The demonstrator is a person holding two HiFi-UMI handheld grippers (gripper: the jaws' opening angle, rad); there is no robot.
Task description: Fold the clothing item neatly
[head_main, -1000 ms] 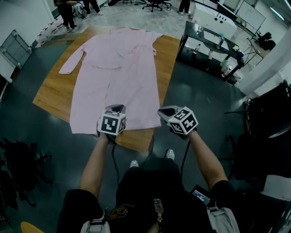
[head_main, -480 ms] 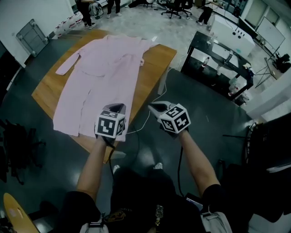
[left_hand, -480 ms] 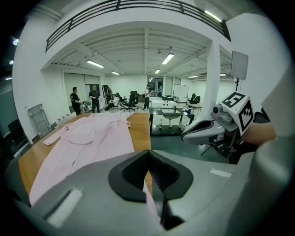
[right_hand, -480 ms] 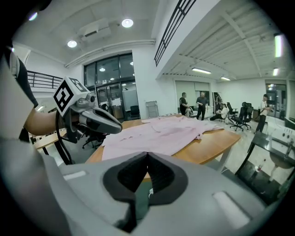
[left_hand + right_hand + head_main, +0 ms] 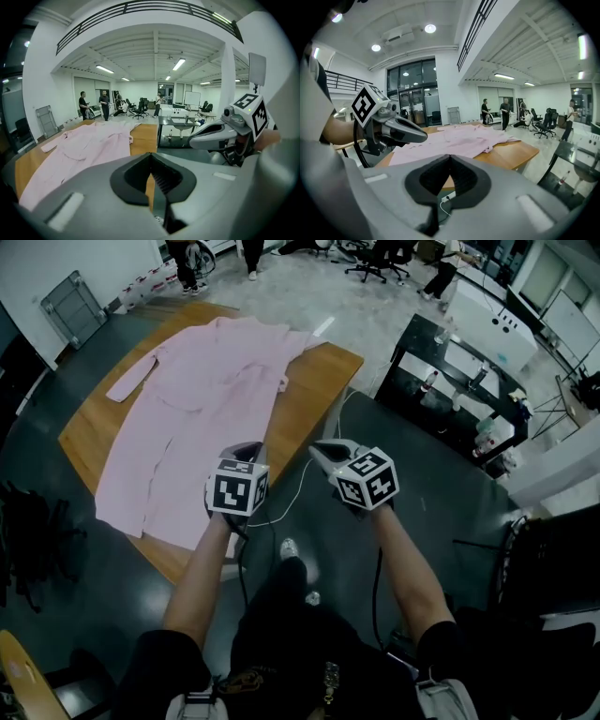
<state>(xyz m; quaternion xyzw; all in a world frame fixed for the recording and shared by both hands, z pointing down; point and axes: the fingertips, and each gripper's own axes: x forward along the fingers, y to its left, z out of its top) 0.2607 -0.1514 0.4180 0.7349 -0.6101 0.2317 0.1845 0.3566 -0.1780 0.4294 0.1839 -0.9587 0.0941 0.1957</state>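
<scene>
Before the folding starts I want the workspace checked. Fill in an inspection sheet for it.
Surface: wooden table, bare wood along its right side.
Job's things: pink garment spread flat, not folded, one sleeve out to the left.
Clutter: nothing seen on the table.
Grippers: left tongs and right tongs both shut and empty, held over the floor off the table's near corner, clear of the garment.
Cables: white cable trails from the table down to the floor; a black lead hangs from the left tongs.
Surroundings: dark desk to the right, office chairs and standing people at the far side.
</scene>
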